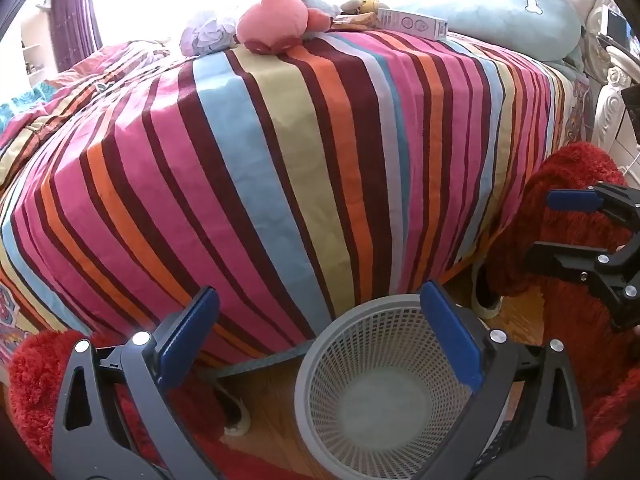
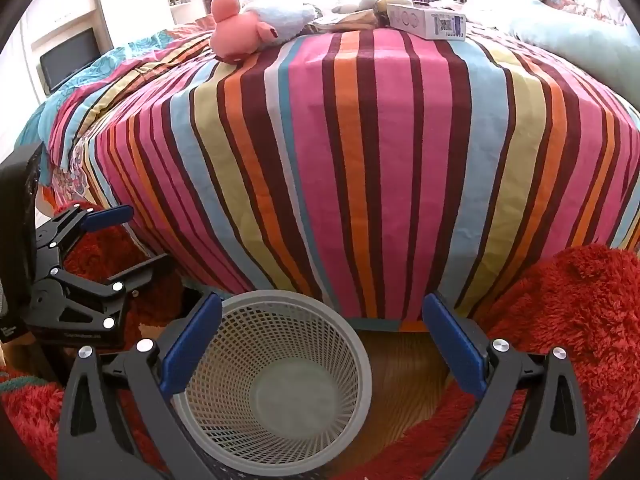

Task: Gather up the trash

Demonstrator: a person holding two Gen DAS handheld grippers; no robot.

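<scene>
Both tongs hang spread wide with nothing between their blue pads, side by side above the floor at the near edge of the bed (image 1: 320,152). The left tongs (image 1: 324,340) frame part of the grey mesh wastebasket (image 1: 380,400), whose rim stands just beside the hanging striped cover on the wooden floor. The right tongs (image 2: 320,344) look down on the same basket from its other side, with a strip of bare wood floor (image 2: 404,376) open between basket and red shag rug (image 2: 580,320).

The trash lies well apart, along the far edge of the striped cover: a white carton box (image 2: 428,20) with a crumpled yellow wrapper (image 2: 352,20) just beside it. A pink plush toy (image 1: 276,20) sits near them. The broad middle of the cover between basket and trash is unobstructed.
</scene>
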